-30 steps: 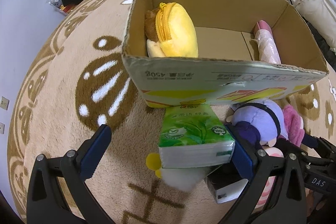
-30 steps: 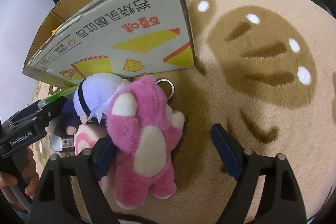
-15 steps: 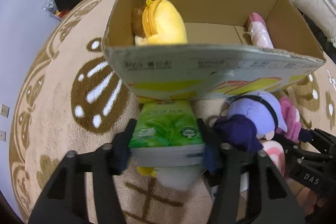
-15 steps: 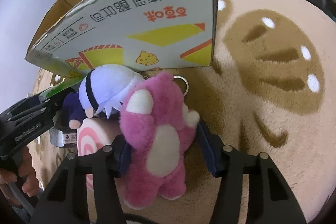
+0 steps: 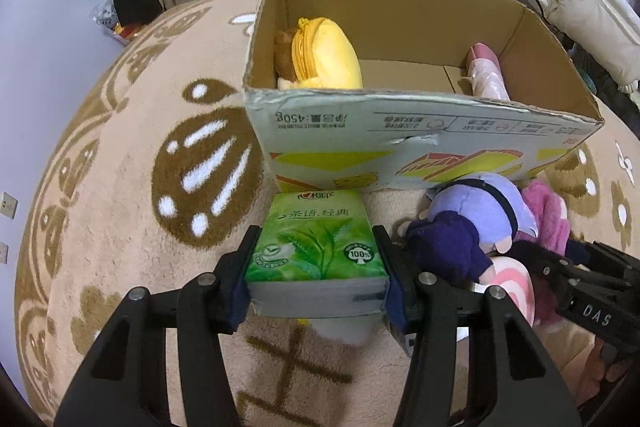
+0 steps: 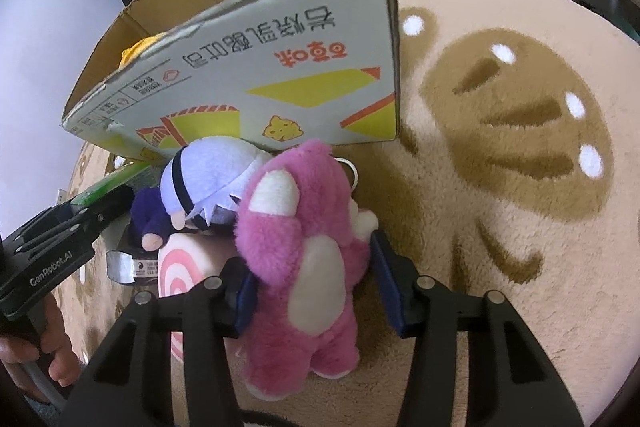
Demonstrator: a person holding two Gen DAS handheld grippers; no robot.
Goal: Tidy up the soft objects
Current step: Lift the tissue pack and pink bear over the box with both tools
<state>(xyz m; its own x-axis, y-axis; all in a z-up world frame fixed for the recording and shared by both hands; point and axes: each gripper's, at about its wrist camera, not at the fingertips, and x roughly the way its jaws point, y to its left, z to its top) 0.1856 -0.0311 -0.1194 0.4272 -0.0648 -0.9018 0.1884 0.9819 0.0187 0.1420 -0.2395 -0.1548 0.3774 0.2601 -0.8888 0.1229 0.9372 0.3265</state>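
Right gripper (image 6: 316,279), its jaws just closing, both blue fingers (image 6: 386,277) pressed into the pink plush bear (image 6: 304,267) lying on the beige rug (image 6: 520,247). Beside the bear: a lavender-haired plush doll (image 6: 208,179) against the cardboard box (image 6: 256,75). At left, the left gripper (image 6: 60,239), held by a hand (image 6: 44,359).

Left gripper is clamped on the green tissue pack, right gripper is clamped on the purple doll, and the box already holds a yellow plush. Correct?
Not quite. The right wrist view shows the right gripper closed on the pink plush bear, not the purple doll beside it. The left gripper does clamp the green tissue pack, and the yellow plush is in the box.
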